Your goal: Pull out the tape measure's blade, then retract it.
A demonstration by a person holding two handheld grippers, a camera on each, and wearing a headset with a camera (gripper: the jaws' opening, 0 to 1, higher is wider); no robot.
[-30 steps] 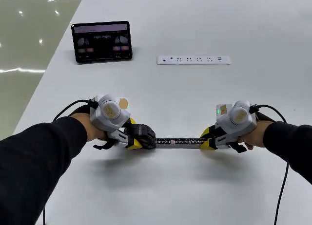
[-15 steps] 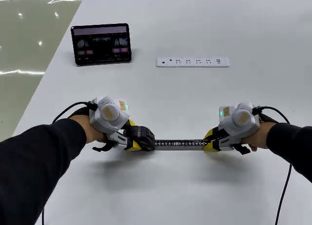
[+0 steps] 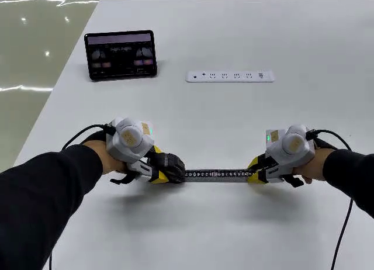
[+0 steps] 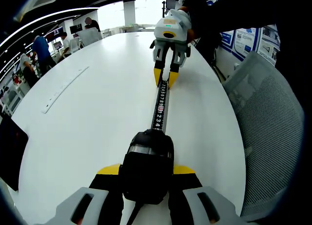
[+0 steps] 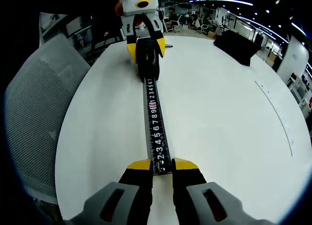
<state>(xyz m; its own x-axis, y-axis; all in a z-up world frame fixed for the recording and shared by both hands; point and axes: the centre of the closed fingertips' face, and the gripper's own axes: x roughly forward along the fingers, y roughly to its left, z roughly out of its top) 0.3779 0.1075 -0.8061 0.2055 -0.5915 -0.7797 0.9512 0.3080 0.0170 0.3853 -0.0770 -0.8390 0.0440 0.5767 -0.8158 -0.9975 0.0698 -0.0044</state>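
White and broad, the table (image 3: 245, 30) carries everything here. A grey mesh chair (image 4: 273, 137) stands close against its near edge in the left gripper view. On the far left of the table a dark tablet (image 3: 121, 54) is propped with its screen lit. To the right of it, well apart, a white power strip (image 3: 230, 76) lies flat. Nearer the person, the left tongs (image 4: 146, 169) are clenched around the black case of the tape measure (image 3: 168, 166), their yellow tips showing on either side of it, and the case sits low on the table. Facing them from the other side, the right tongs (image 5: 162, 164) are closed on the free end of the blade (image 3: 217, 175), which lies between their yellow tips. The blade runs straight between the two tongs, drawn out just above the table, and its printed numbers face up in the right gripper view.
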